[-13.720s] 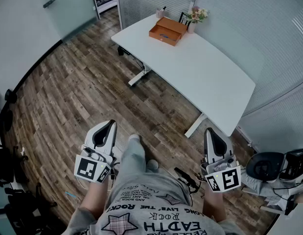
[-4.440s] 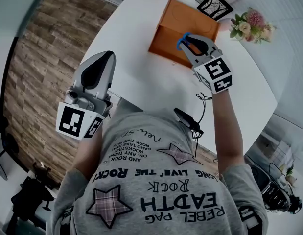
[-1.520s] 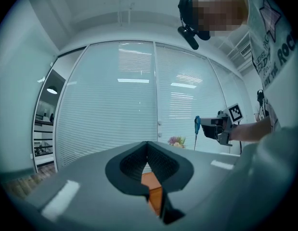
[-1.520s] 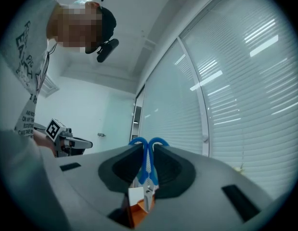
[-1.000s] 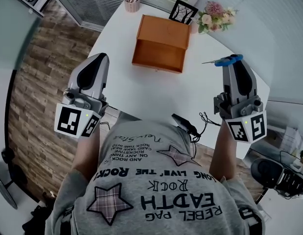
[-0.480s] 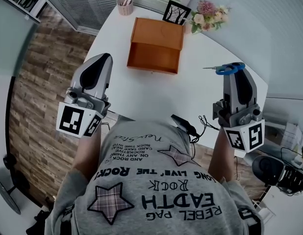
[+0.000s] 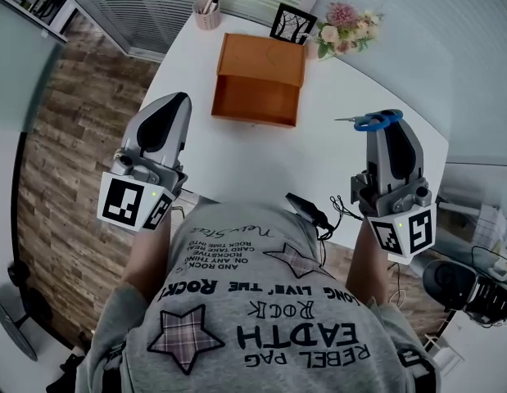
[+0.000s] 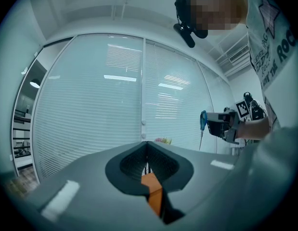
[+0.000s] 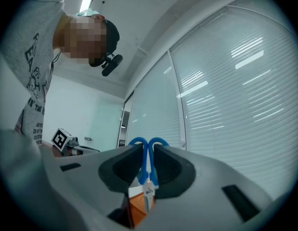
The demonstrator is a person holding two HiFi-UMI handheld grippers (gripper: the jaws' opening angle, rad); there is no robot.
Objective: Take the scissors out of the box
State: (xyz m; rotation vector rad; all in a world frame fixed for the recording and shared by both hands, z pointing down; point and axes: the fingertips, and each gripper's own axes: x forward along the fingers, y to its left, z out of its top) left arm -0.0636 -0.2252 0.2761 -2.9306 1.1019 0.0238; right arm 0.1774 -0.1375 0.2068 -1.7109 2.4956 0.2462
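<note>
right claw (image 7: 387, 128) grips the blue scissors (image 7: 368, 122); left claw (image 7: 174, 105) closed

The head view looks steeply down from above the person onto the table (image 7: 261, 150) and box (image 7: 257, 80). Both gripper views look roughly level toward the far blinds (image 8: 91, 109). The left one catches the right gripper (image 8: 207, 125) at its right.

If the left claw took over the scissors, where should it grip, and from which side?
The left claw should probably pinch the closed blades of the scissors from its own side: the right claw clamps the blue handles, and in the head view the bare blades stick out leftward.
</note>
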